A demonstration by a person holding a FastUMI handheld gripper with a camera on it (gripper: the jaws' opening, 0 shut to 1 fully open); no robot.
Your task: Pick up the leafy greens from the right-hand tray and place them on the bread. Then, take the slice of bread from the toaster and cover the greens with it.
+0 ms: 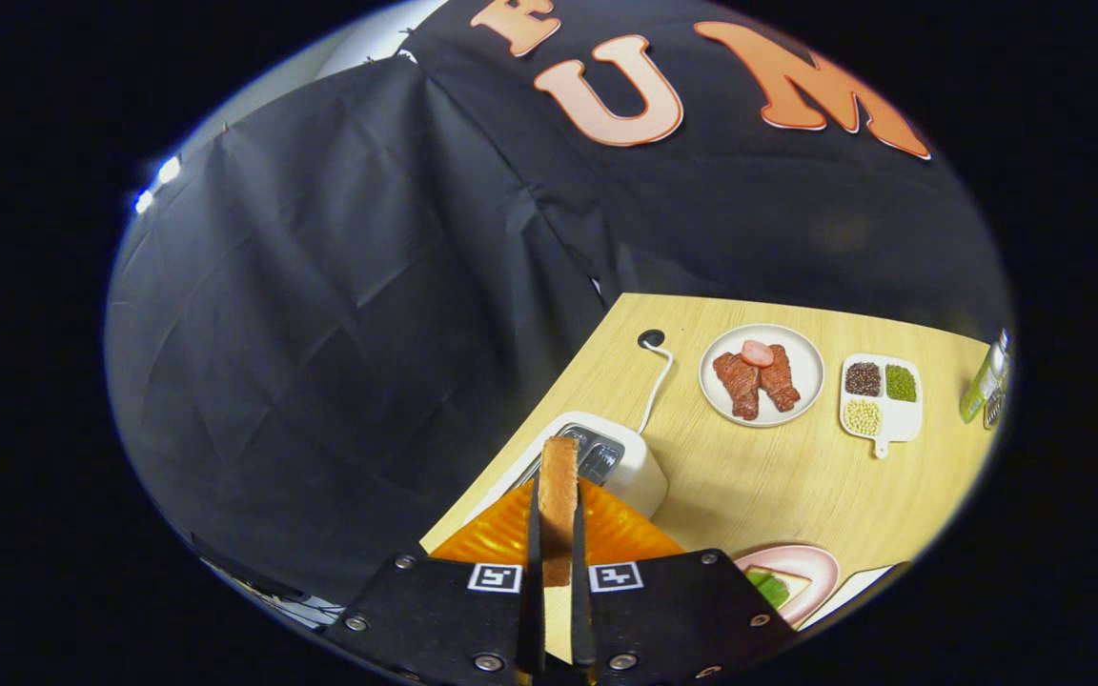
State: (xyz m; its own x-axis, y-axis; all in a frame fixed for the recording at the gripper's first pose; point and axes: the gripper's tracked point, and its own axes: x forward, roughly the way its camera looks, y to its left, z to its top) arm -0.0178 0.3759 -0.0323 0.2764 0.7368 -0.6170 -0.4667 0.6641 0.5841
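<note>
Your tongs (557,534) are closed edge-on around the bread slice (559,486), which stands upright between both fingers, above the orange plate (625,534); the toaster (620,462) sits just beyond, and the leafy greens (770,586) lie right of the fingers.

Slice of bread (559,495): toasted brown, seen edge-on, standing upright, clamped between both fingers of the gripper (557,534) and raised clear of the white toaster (620,462), above an orange ridged plate (620,534). Toaster stands on the wooden table just beyond the slice. Leafy greens (770,586): a green piece lying on a pink plate (811,564), beside the gripper, partly hidden.
</note>
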